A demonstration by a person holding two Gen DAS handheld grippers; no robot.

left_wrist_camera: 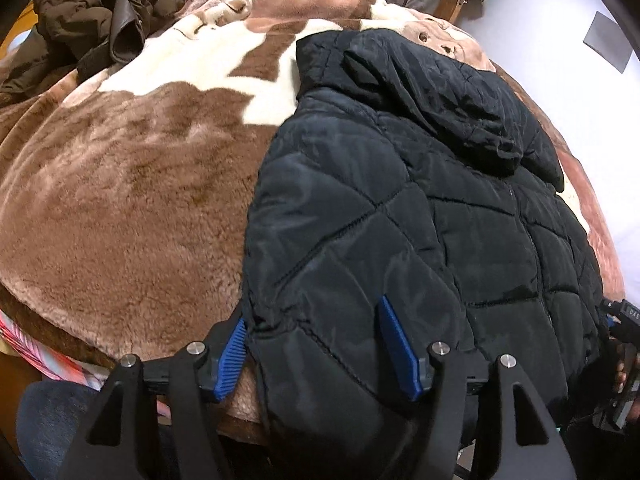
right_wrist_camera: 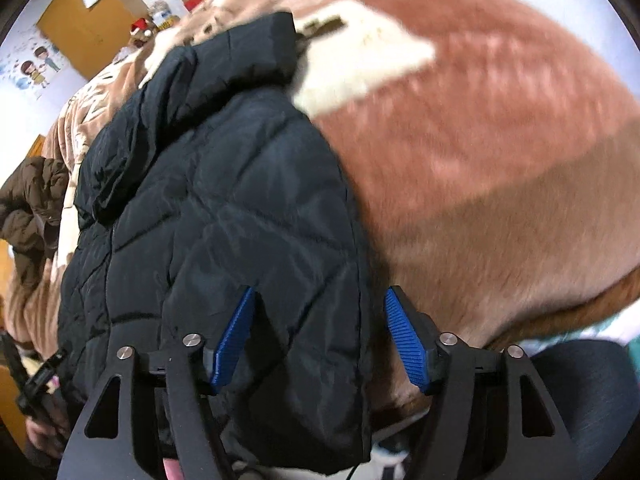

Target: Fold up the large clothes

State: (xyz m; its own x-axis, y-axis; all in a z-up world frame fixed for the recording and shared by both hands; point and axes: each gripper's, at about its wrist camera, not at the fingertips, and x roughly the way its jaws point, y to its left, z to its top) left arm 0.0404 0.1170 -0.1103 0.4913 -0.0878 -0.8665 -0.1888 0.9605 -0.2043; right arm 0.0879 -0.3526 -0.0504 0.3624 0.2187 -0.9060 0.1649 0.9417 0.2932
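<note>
My left gripper [left_wrist_camera: 316, 344] has its blue pads spread with the near left corner of the black puffer jacket [left_wrist_camera: 420, 216] sitting loose between them; I see no squeeze on the fabric. Right gripper [right_wrist_camera: 320, 340] is spread too, straddling the jacket's near right edge, one pad over the quilting and the other out over the blanket [right_wrist_camera: 480, 160]. The jacket lies flat on that brown-and-cream blanket, hood [left_wrist_camera: 448, 92] at the far end, hem hanging off the near edge toward me. Left view gets the zipper and a heap of brown coat [left_wrist_camera: 92, 12] far off past the jacket's left side. Right view is blurrier but shows the orange door [right_wrist_camera: 84, 20] and wall stickers behind the hood. Nothing blocks either claw.
</note>
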